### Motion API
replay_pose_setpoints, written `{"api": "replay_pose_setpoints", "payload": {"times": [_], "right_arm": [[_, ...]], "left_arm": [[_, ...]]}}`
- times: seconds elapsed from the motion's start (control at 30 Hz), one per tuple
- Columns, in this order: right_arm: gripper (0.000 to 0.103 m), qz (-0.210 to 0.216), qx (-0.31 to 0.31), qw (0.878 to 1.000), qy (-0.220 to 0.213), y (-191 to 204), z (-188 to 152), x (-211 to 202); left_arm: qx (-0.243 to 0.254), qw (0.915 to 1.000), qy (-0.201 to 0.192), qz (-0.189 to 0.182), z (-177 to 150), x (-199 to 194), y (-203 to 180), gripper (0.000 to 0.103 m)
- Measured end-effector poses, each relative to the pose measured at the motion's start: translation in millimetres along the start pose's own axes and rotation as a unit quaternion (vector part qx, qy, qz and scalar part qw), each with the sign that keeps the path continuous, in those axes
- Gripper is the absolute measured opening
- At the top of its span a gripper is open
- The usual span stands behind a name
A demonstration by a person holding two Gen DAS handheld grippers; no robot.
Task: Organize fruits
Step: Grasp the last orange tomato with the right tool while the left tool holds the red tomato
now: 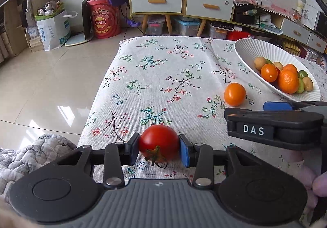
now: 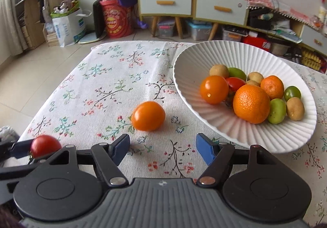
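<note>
1. The red tomato (image 1: pixel 159 143) is sitting clamped between the left gripper's (image 1: pixel 159 148) blue pads, its green stem facing the camera, above the near edge of the floral cloth (image 1: pixel 163 76).
2. The left gripper is pointing down at a slant over the cloth.
3. The right gripper (image 2: pixel 162 152) is gaping with nothing between its pads, aimed toward a smooth orange tomato (image 2: pixel 148 116) lying just beside the ribbed white bowl (image 2: pixel 196 60).
4. Glossy and dimpled round fruits are filling that bowl.
</note>
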State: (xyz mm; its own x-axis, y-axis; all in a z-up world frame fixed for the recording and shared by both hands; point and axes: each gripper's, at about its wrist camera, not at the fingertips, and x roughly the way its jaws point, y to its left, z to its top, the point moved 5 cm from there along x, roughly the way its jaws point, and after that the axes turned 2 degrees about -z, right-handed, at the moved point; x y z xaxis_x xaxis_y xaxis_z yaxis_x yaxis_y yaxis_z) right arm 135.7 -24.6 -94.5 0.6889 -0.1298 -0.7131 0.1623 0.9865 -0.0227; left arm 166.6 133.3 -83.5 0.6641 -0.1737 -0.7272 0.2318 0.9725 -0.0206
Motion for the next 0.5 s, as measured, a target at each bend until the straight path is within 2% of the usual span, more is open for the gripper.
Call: {"api": "replay_pose_setpoints", "payload": {"times": [0.07,0.27,0.4,0.5], "right_arm": [[0.055,0.003,-0.003,1.0,-0.009,5.0,1.2,0.0],[0.045,0.013,0.013,1.0,-0.018,8.0,7.9,2.5],[0.029,0.013,0.017,1.0,-0.021,5.0,9.6,4.2],[0.027,0.021,0.023,0.999,-0.02,3.7,10.6,3.6]], "left_arm": [[0.001,1.0,0.0,0.0,-0.4,-0.5,-0.1,0.039],[-0.011,0.9999,0.001,-0.007,-0.8,-0.7,3.6,0.039],[-0.013,0.9999,0.001,-0.007,-1.2,-1.0,4.1,0.039],[-0.013,0.9999,0.001,-0.007,-1.6,-1.7,3.2,0.039]]}}
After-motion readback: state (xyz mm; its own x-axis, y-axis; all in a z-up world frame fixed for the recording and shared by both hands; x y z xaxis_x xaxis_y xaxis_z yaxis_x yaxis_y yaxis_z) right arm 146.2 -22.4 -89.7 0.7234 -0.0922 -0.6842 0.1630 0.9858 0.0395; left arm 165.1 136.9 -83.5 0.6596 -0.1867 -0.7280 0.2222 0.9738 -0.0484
